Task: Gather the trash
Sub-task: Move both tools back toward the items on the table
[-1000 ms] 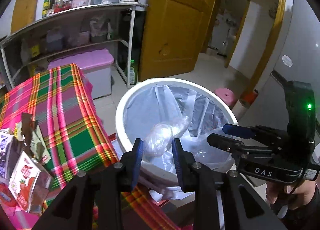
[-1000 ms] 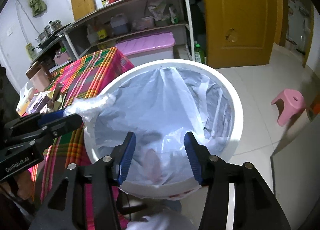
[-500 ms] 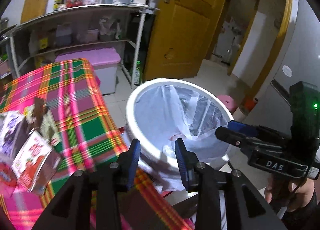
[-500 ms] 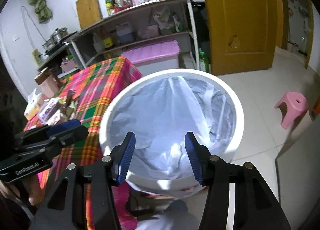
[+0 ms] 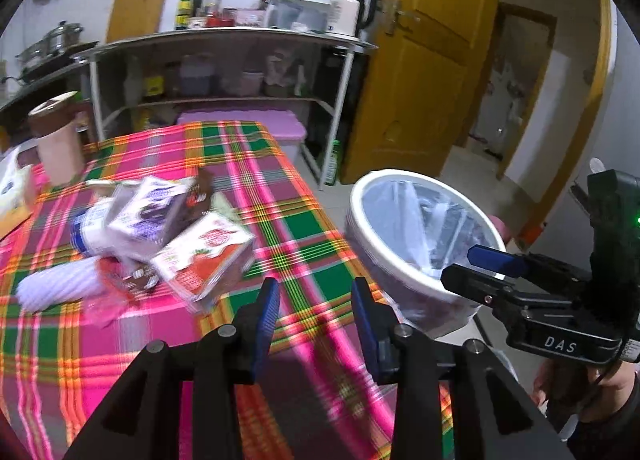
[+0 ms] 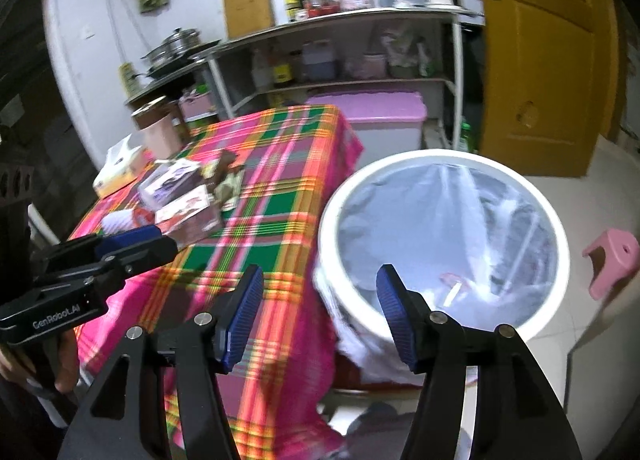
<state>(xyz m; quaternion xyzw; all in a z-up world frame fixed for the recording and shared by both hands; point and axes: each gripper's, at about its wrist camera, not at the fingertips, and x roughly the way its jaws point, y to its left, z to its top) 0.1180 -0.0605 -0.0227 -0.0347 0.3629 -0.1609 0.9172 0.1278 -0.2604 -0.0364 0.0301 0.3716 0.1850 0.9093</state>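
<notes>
Both grippers empty: left gripper [image 5: 314, 310] fingers part-open, right gripper [image 6: 318, 312] fingers wide, just been opening; bin [image 6: 332, 220] sits beside tabletop [image 5: 304, 220] w/ cartons [image 5: 204, 256] near, prob. next pick.

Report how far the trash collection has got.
Done: some scraps lie inside the lined white bin. In hand: nothing; the left gripper and the right gripper are both open and empty, the right's jaws having just widened. Left: the cartons and the crumpled plastic piled on the plaid tablecloth.
</notes>
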